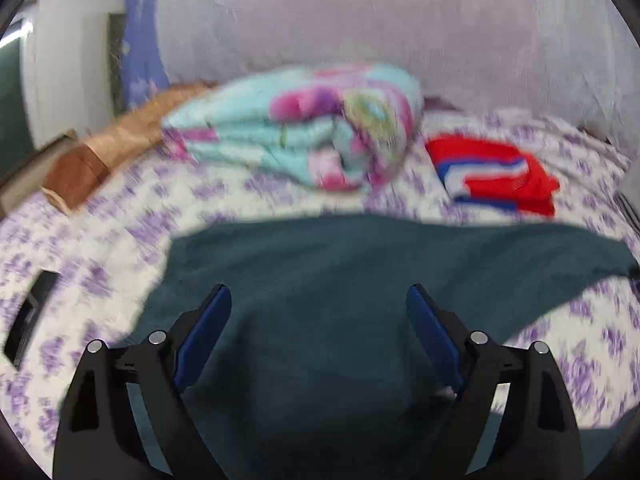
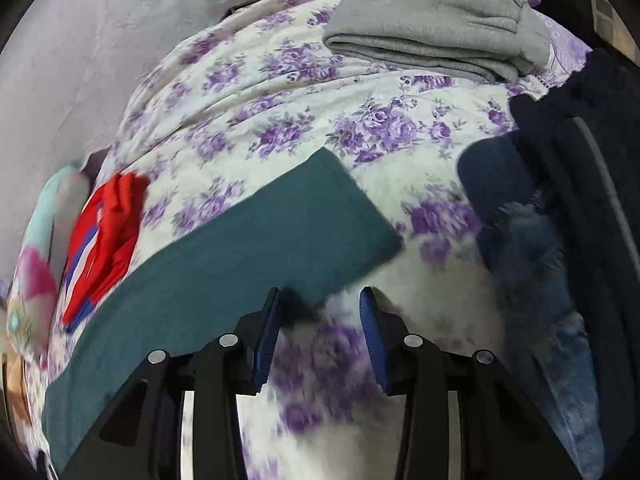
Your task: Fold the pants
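Left gripper (image 1: 319,296) gapes wide over soft teal pants (image 1: 340,280). Right gripper (image 2: 320,300), parted and empty, sits beside their squared leg end on the floral bed (image 2: 280,120).

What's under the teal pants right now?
The teal pants lie on the purple-flowered bedsheet, which shows all around them. Whatever else lies beneath is covered by the fabric.

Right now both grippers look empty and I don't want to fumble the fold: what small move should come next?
Probably ease the right gripper forward and left onto the corner of the teal pants and close. Its jaws stand open just short of that edge, while the left gripper hangs open over the cloth, holding nothing.
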The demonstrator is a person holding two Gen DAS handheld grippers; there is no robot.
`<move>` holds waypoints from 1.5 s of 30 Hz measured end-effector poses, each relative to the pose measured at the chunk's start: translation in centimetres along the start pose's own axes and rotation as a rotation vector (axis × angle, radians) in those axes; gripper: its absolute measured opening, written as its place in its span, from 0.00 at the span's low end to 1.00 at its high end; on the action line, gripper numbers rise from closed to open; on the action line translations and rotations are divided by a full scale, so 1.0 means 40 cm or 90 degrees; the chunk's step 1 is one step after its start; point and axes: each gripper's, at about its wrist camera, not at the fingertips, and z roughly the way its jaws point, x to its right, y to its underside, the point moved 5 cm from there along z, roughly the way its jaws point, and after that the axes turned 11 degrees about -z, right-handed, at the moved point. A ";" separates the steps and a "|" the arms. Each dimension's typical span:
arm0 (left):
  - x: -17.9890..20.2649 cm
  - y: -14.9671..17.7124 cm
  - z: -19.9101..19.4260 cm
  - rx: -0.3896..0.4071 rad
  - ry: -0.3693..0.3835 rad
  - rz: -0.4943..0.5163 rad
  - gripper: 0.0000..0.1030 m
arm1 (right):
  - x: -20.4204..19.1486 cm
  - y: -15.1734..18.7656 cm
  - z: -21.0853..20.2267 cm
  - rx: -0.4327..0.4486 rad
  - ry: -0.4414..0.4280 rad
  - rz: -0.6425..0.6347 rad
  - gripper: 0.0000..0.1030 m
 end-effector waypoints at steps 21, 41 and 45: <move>-0.123 -0.129 -0.055 0.033 -0.060 0.048 0.90 | 0.043 0.009 -0.276 0.091 0.114 -0.109 0.60; -0.164 -0.221 0.232 -0.107 -0.113 0.038 0.01 | -0.127 0.115 -0.285 0.098 -0.095 -0.115 0.69; -0.168 -0.219 0.282 -0.140 -0.141 0.059 0.01 | -0.126 0.149 -0.179 -0.005 -0.076 -0.138 0.83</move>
